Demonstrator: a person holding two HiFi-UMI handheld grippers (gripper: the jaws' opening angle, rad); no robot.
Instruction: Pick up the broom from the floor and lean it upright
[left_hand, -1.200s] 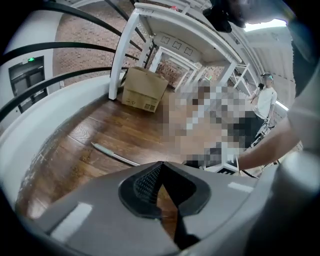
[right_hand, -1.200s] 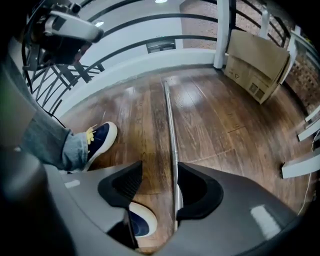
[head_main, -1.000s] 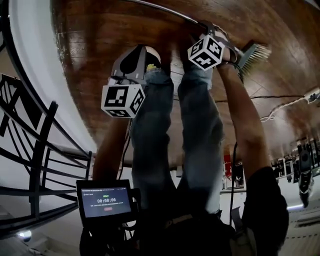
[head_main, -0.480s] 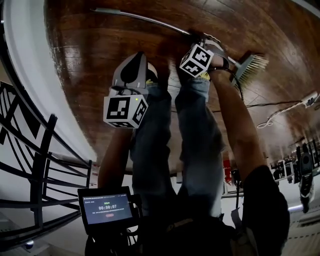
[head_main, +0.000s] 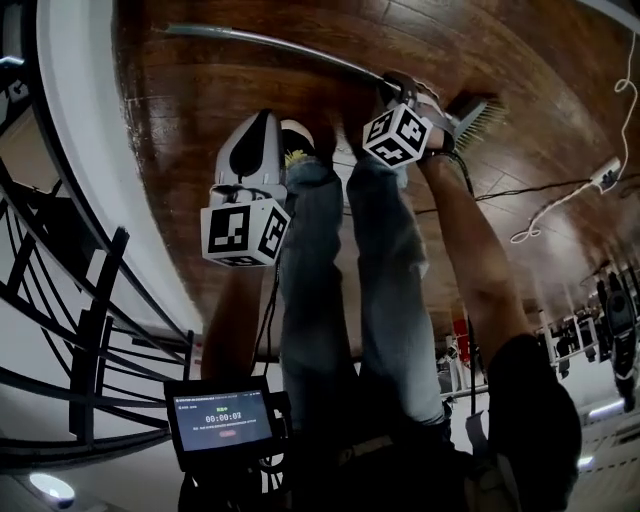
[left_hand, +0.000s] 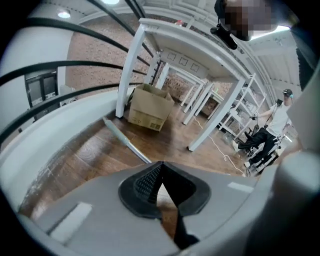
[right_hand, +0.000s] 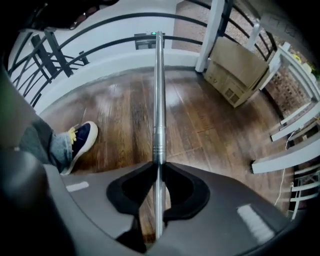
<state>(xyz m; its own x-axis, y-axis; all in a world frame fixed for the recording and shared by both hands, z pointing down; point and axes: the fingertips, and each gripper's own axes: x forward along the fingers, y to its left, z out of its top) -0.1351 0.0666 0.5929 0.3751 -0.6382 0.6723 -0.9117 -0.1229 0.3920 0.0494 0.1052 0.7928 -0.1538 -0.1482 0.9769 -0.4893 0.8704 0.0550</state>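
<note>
**A:** Which gripper has it?

**B:** The left gripper (left_hand: 161, 182) is closed on nothing. The right gripper (right_hand: 159, 175) has just been closing and now clamps the broom (right_hand: 158, 100) by its metal handle, near the bristle head (head_main: 480, 115).

**A:** Handling?

**B:** Probably light, stiff and slick. The long handle reaches far left over the wooden floor (right_hand: 115, 115), so it may swing.

**Glossy wood and bright metal around you.**
Your broom handle (right_hand: 158, 100) is smooth, silvery metal with a sheen, and its bristles (head_main: 485, 116) look pale and coarse. The floor (right_hand: 115, 115) is dark, glossy wooden planking. At the far right sits a matt brown cardboard box (right_hand: 240, 70). Your left gripper (left_hand: 161, 168) has a matt grey plastic shell and ribbed black pads (left_hand: 147, 185). Your jeans (head_main: 390, 260) are faded denim.
</note>
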